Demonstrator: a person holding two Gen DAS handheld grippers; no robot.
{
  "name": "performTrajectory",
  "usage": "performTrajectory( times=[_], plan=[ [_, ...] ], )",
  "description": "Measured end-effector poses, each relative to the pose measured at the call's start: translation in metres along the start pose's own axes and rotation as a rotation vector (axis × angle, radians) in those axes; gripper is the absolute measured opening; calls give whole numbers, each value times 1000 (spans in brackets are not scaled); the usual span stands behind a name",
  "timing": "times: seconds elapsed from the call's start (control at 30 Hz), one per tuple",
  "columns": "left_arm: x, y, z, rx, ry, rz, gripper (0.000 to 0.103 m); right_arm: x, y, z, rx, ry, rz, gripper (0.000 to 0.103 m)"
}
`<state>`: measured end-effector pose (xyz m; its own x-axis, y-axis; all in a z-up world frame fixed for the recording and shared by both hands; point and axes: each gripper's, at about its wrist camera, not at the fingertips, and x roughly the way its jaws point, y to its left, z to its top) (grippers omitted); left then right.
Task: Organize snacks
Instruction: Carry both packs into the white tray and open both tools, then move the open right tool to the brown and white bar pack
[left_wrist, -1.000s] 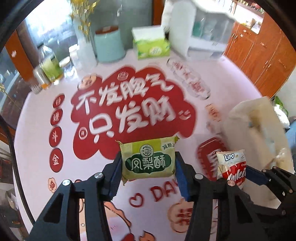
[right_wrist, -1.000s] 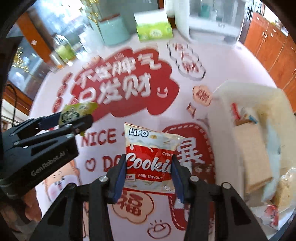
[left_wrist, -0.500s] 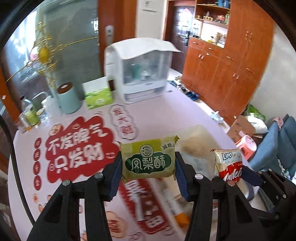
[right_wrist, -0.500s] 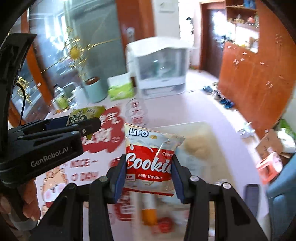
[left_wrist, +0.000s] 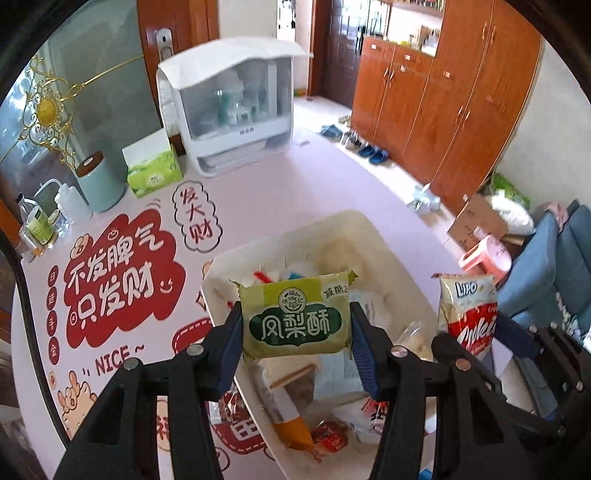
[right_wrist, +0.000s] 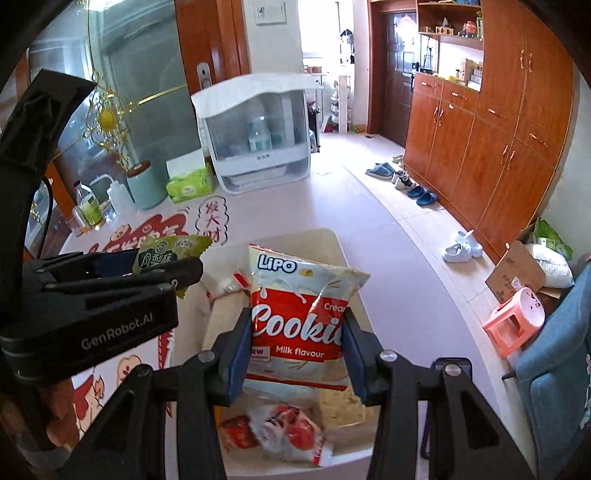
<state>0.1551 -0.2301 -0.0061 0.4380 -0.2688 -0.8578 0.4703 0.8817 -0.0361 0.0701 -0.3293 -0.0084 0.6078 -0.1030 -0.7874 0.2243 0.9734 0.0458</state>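
1. We hold the left gripper (left_wrist: 295, 325) above the white plastic bin (left_wrist: 369, 229), its blue pads on the two short ends of a green pineapple-cake packet (left_wrist: 295, 317); the jaws are opening, yet the packet still sits between them and touches both pads.
2. We pinch a red-and-white Lipo cream cookie packet (right_wrist: 301, 321) by its sides in the right gripper (right_wrist: 295, 350), upright, over the same bin.
3. In the left wrist view the cookie packet (left_wrist: 467, 314) hangs just beside the green one, to its right.
4. In the bin we see loose wrapped snacks: an orange-ended stick pack (left_wrist: 286, 417), a small red packet (left_wrist: 330, 435), and a red-and-white wrapped sweet (right_wrist: 280, 430) beside a pale cracker block (right_wrist: 345, 406).
5. The bin stands on a pink table mat (left_wrist: 122, 280) with red Chinese lettering.
6. At the table's far edge stand a green tissue box (left_wrist: 153, 171), a pale green canister (left_wrist: 99, 184) and a white lidded storage cabinet (left_wrist: 229, 110).
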Motion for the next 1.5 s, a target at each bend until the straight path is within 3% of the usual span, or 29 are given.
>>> performTrajectory(
  times=[0.13, 0.23, 0.47, 1.03, 1.23, 1.5],
  plan=[
    [7, -1, -6, -12, 31, 57, 84, 18, -1, -4, -23, 51, -18, 47],
    [4, 4, -8, -23, 20, 91, 90, 26, -2, -7, -32, 79, 0, 50],
    [-1, 18, -10, -84, 20, 91, 90, 32, 7, -8, -74, 89, 24, 54],
    [-29, 24, -24, -105, -28, 115, 90, 15, 15, -12, -83, 69, 70, 54],
    [-65, 42, -32, -113, -82, 147, 90, -11, 21, -5, -73, 19, 99, 54],
    [-128, 93, -36, -115, -181, 223, 93, -33, 39, 7, -58, -41, 124, 54]
  ],
)
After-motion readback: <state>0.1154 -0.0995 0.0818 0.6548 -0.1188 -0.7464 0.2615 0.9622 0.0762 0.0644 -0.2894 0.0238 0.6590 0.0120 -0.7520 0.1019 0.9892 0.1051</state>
